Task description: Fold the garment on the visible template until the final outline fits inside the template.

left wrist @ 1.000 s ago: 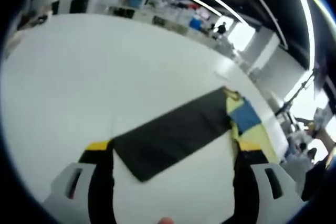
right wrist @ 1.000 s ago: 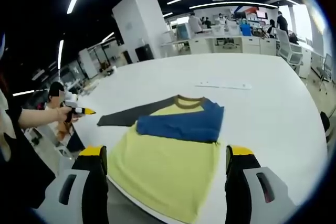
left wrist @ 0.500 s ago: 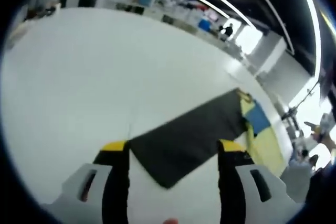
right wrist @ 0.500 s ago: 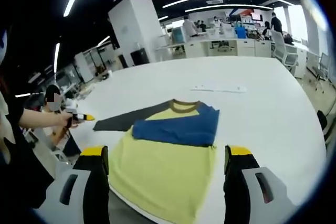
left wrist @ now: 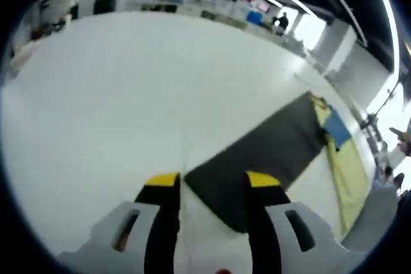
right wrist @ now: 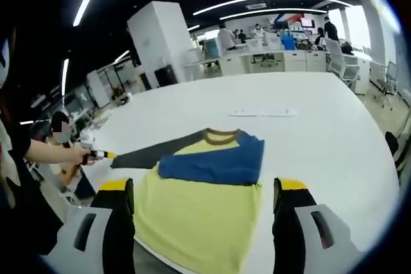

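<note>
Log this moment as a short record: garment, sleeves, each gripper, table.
garment: yellow-bodied shirt lying flat on the white table, brown collar away from the right gripper
blue sleeve: blue sleeve folded across the chest
dark sleeve: dark grey sleeve stretched out flat to the side
left gripper: left gripper jaws apart, straddling the dark sleeve's cuff end
right gripper: right gripper jaws wide apart, above the shirt's hem
table extras: thin white strip beyond the collar

Both views share the garment (left wrist: pixel 282 149) (right wrist: pixel 205 190), opposite ends
</note>
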